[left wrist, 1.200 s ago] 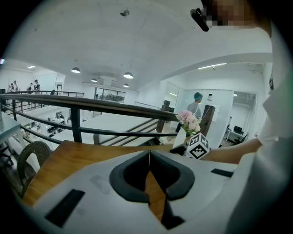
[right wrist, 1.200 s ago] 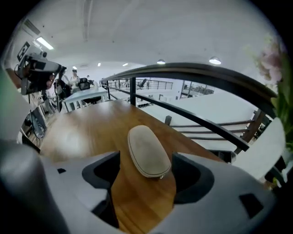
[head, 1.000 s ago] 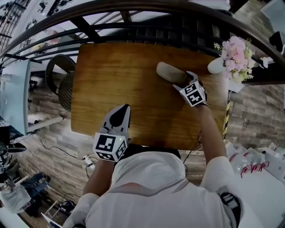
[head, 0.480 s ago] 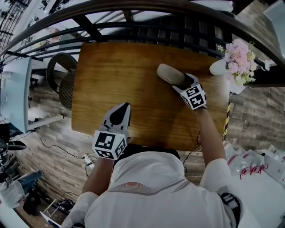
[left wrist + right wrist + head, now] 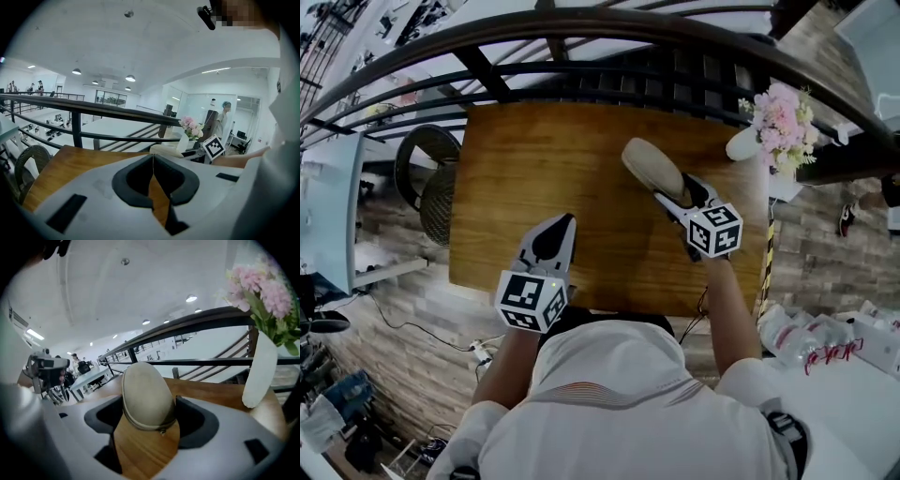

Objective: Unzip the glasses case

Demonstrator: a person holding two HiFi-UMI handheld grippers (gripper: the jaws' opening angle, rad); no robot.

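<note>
- A beige glasses case (image 5: 649,167) sits over the far right part of the wooden desk (image 5: 534,159), with its near end caught between the fingers of the right gripper (image 5: 675,192).
- Those fingers have just been closing; seen from the right gripper view, they stand wide and press both sides of the case (image 5: 143,394), with its zip pull (image 5: 162,431) facing the camera.
- The left gripper (image 5: 565,220) hovers at the desk's near edge, fingers shut together on nothing.
- A white vase (image 5: 745,142) of pink flowers (image 5: 783,122) stands at the far right corner.
</note>
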